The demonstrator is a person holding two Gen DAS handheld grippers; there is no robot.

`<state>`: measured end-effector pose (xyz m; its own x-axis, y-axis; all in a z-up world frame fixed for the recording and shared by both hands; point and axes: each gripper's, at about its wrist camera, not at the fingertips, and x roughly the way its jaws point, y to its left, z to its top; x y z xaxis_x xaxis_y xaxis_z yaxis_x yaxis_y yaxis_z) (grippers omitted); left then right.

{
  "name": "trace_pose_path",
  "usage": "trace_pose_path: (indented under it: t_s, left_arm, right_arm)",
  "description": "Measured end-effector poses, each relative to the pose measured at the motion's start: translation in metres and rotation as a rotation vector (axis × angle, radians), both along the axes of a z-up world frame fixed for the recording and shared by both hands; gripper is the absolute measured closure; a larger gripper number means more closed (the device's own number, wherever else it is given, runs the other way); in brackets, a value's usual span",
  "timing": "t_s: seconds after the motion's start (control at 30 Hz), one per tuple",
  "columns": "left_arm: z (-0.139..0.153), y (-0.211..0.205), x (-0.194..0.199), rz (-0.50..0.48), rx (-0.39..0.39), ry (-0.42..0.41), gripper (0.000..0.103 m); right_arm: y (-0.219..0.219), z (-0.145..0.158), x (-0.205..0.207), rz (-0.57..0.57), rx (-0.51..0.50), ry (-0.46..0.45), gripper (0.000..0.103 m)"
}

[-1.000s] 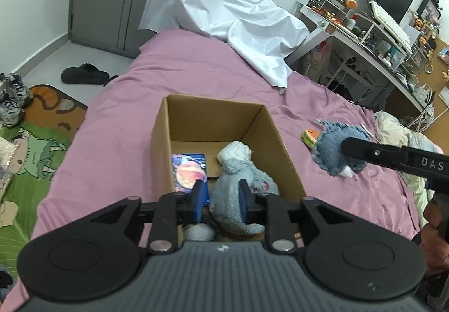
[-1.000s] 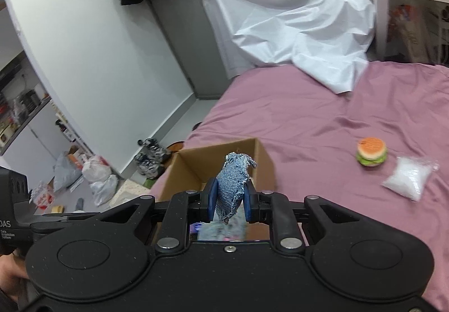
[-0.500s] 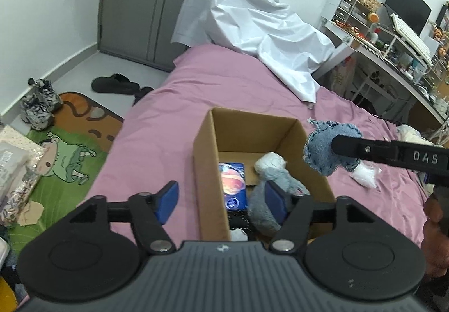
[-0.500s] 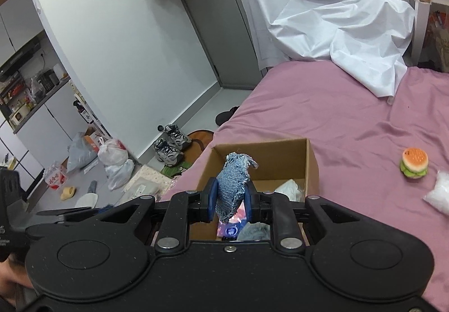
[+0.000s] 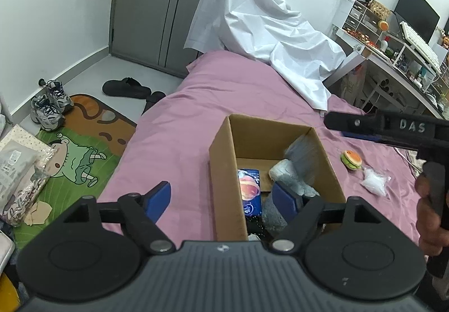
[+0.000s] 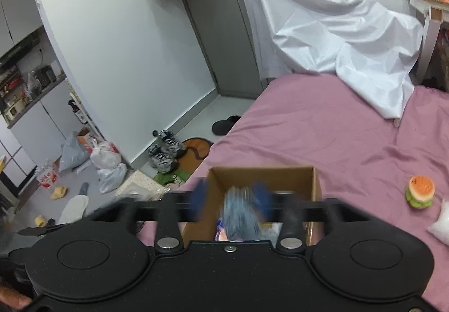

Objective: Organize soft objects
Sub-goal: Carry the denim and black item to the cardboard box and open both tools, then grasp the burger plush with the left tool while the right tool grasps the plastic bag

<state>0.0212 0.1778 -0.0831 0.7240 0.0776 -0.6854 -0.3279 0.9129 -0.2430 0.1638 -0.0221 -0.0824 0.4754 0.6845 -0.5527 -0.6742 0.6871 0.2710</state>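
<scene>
Both grippers were opening: my right gripper (image 6: 231, 200) released the blurred blue denim plush (image 6: 241, 218), seemingly falling into the brown cardboard box (image 5: 224, 160); it might snag the rim. My left gripper (image 5: 223, 197) held nothing.

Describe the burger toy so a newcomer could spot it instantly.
Start at the pink bed, then find the open cardboard box on it. Just right of the box lies the burger toy, beside a clear plastic bag: the only round thing, with an orange bun and green layer.
</scene>
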Motion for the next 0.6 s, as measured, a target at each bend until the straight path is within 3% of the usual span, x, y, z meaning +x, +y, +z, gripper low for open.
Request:
trace_pose_path:
  t_s: [0.17,0.3,0.6]
  left_arm:
    - [0.003,0.005,-0.002,0.02,0.01,-0.012,0.021]
    - [0.007,0.004,-0.002,0.042,0.023,-0.015,0.018]
    - [0.029,-0.02,0.008,0.035,0.075,-0.026,0.016]
  right_arm:
    - [-0.007,0.007,-0.002,-0.006,-0.007,-0.019,0.032]
    - [-0.023,0.013,0.001,-0.019,-0.02,-0.041,0.022]
    - [-0.086,0.023,0.012,-0.052,-0.024,-0.057,0.012]
